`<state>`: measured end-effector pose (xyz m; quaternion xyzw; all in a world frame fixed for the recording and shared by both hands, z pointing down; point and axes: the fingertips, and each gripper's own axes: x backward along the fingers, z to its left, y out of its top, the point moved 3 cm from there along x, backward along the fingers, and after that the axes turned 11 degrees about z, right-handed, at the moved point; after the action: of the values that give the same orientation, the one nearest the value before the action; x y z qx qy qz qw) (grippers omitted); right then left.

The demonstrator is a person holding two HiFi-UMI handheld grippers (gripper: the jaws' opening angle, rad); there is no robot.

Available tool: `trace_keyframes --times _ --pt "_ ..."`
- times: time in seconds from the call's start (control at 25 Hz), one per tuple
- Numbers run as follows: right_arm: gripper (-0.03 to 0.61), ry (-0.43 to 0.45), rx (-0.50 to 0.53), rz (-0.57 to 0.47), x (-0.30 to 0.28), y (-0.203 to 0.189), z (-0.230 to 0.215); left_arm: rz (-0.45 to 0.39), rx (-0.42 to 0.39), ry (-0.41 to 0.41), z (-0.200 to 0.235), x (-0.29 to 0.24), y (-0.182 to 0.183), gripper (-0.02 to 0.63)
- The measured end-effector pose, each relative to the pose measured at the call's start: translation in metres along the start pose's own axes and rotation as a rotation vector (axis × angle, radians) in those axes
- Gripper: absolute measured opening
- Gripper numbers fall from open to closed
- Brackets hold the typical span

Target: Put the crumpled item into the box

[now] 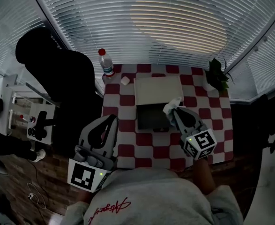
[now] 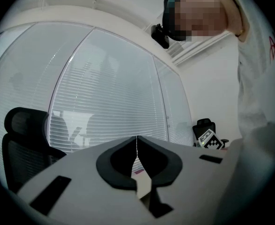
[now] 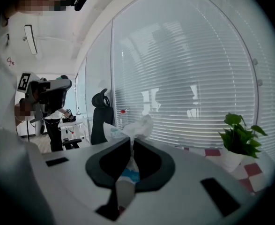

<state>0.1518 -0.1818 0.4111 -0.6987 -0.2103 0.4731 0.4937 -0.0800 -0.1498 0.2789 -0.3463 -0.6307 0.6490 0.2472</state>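
Overhead, right gripper [image 1: 174,112] at box [image 1: 149,118] edge, its view: jaws pinching crumpled tissue [image 3: 132,128], left gripper [image 2: 137,144] jaws closed.

Thin crinkled paper wad [image 3: 136,125], matt plastic right tongs [image 3: 130,143], smooth checked tablecloth [image 1: 128,125].

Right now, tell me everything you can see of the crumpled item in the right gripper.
The crumpled item is white, thin and wrinkled, like tissue or a soft wrapper, with some light blue print lower down. It is pinched between the shut jaws of the right gripper; its bunched top sticks up past the tips. In the head view it is held by the right edge of the open box, not inside it. Only the jaws seem to touch it.
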Motion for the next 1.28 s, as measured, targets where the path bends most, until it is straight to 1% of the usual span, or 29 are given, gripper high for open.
trace_keyframes --times 0.16,0.28,0.36,0.48,1.04,1.2,1.28 --pt "0.032 0.008 0.011 0.021 -0.01 -0.003 0.0 -0.005 -0.019 0.011 -0.001 0.006 -0.001 0.018" --pt "0.032 0.023 0.027 0.043 -0.018 -0.006 0.002 0.036 -0.001 0.007 -0.004 0.009 -0.01 0.018" --pt "0.032 0.027 0.046 0.056 -0.022 -0.009 0.003 0.043 0.015 0.013 -0.004 0.011 -0.014 0.018" --pt "0.032 0.031 0.068 0.076 -0.027 -0.013 0.004 0.043 0.015 0.025 -0.003 0.014 -0.015 0.018" --pt "0.032 0.062 0.112 0.188 -0.048 -0.039 0.004 0.037 0.01 0.06 0.003 0.021 -0.011 0.018" --pt "0.032 0.051 0.145 0.211 -0.054 -0.044 0.005 0.036 0.016 0.07 0.006 0.025 -0.01 0.018" --pt "0.032 0.042 0.169 0.222 -0.056 -0.046 0.005 0.017 0.013 0.076 0.007 0.027 -0.008 0.018"
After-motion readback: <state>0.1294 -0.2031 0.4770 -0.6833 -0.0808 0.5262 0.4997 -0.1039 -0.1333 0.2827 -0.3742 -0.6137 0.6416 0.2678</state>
